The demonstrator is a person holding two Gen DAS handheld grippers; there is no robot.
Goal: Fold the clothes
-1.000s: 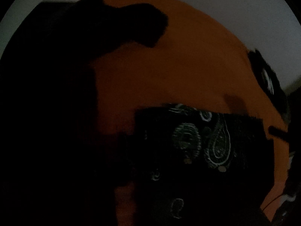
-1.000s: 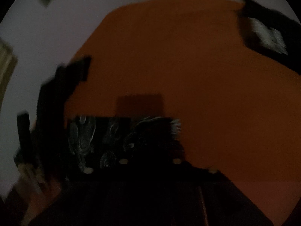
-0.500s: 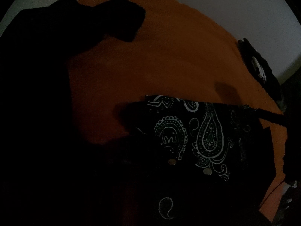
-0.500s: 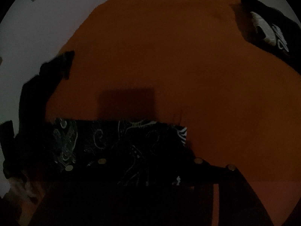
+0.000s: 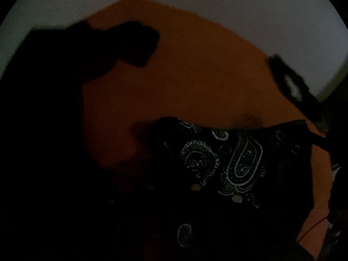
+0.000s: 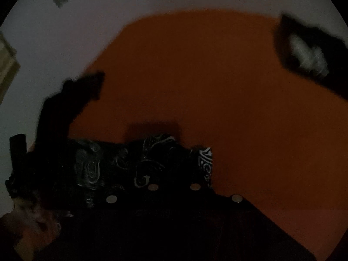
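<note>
Lying across an orange cloth-covered surface (image 5: 195, 82), a black paisley-printed garment (image 5: 235, 163) fills the lower part of both wrist views. In the left view its top edge sags between two raised ends, and white paisley motifs are plain near the middle. In the right view the same garment (image 6: 139, 165) appears as a bunched, crumpled band, with a bright patterned corner at its right end.

Left tool (image 5: 215, 193): very dark; two pale round studs mark its tips against the fabric. Its jaws are closed, and the garment seems pinched there, though the contact itself cannot be made out.

Right tool (image 6: 174, 187): four pale studs show along its dark front edge, level with the lower rim of the garment. Its jaws are closing, with fabric apparently between them.

A plain black garment (image 5: 71, 69) lies at the left of the orange surface, one sleeve-like end pointing right. A second dark piece with a white print (image 6: 308, 54) rests at the far right edge. Pale floor (image 6: 108, 10) surrounds the orange area.
</note>
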